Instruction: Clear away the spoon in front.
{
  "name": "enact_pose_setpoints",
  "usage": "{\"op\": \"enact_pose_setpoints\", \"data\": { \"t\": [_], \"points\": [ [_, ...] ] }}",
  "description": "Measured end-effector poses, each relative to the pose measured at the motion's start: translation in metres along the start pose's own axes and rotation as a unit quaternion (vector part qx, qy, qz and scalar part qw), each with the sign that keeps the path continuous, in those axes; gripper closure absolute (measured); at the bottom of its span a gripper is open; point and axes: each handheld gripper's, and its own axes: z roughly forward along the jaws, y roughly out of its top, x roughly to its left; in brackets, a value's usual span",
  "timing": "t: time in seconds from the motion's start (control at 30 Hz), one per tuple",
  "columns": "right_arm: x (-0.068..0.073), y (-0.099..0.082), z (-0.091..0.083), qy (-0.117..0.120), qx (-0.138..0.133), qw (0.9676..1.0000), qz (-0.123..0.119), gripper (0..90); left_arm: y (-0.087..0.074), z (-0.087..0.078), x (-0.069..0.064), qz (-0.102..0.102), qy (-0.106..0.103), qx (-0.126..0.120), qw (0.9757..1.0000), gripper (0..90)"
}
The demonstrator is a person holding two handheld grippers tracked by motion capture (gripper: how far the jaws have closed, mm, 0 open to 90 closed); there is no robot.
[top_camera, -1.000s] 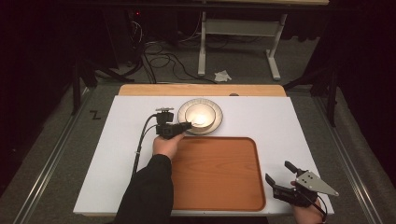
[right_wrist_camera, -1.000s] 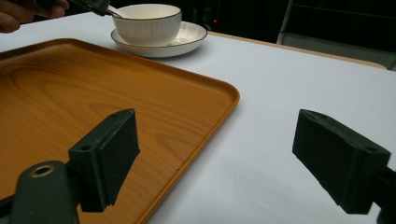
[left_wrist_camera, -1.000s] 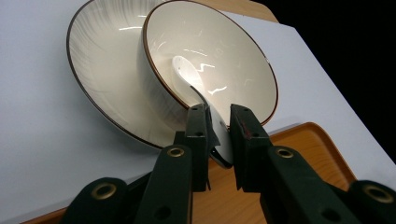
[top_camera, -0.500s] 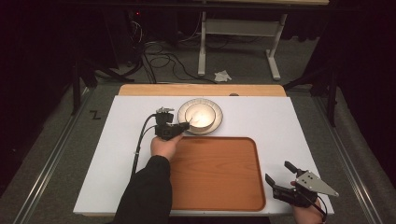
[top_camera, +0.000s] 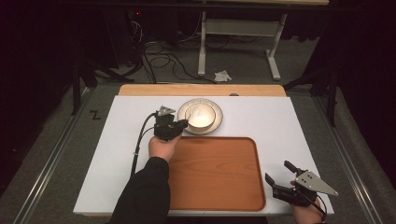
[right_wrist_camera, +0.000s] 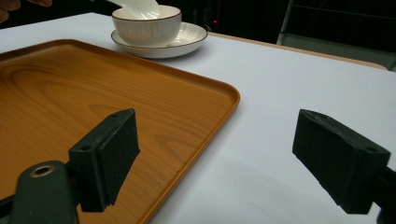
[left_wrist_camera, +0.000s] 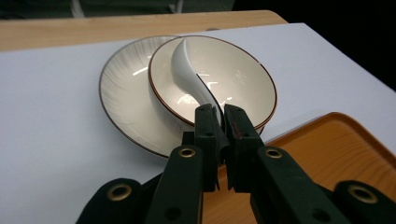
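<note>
**Spoon in bowl, held by left gripper**

Item: white ceramic spoon (left_wrist_camera: pixel 189 74), glossy, curved in a shallow S. Its long axis runs from the near rim of the bowl (left_wrist_camera: pixel 233 74) toward the far side; the handle end sits at the near rim, pinched between the jaws, and the broader end lies farther off inside the bowl.

Bowl: cream inside, thin brown line at the rim, ribbed white outside (seen in the right gripper view). It stands on a matching plate (left_wrist_camera: pixel 126 93), set off-centre toward the plate's right.

Location: far centre of the white table (top_camera: pixel 112 154), just beyond the far edge of the wooden tray (top_camera: pixel 219 177).

Left gripper (top_camera: pixel 180 125): clenched on the spoon's handle, hand (top_camera: pixel 161 147) behind it.

Right gripper (top_camera: pixel 280 179): released, jaws wide apart, low over the table's near right corner, beside the tray's right edge.
</note>
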Motion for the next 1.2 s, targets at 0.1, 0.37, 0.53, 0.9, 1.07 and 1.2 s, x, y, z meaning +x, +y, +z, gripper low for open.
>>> {"op": "enact_pose_setpoints", "data": {
  "t": [0.1,0.37,0.53,0.9,1.07,1.2],
  "points": [
    [0.001,0.0,-0.001,0.001,0.0,1.0,-0.003,15.3,-0.002,-0.007,-0.004,0.013,-0.003,-0.018,0.9998,84.7],
    [0.001,-0.001,0.0,0.003,-0.001,1.0,-0.001,15.3,-0.01,-0.025,-0.011,0.03,-0.03,-0.041,0.9983,84.7],
    [0.002,-0.001,0.0,0.002,0.002,1.0,-0.002,15.3,-0.018,-0.044,-0.013,0.034,-0.037,-0.059,0.997,84.8],
    [0.003,-0.002,-0.001,0.001,0.004,1.0,-0.001,15.3,-0.048,-0.091,-0.017,0.057,-0.046,-0.072,0.9947,84.8],
    [0.004,-0.003,0.002,0.004,0.011,0.9999,0.002,15.3,-0.069,-0.111,-0.013,0.053,-0.049,-0.072,0.9948,84.8],
    [0.005,-0.003,0.004,0.004,0.012,0.9999,0.0,15.3,-0.085,-0.126,-0.012,0.054,-0.044,-0.076,0.9947,84.7]
  ]
}}
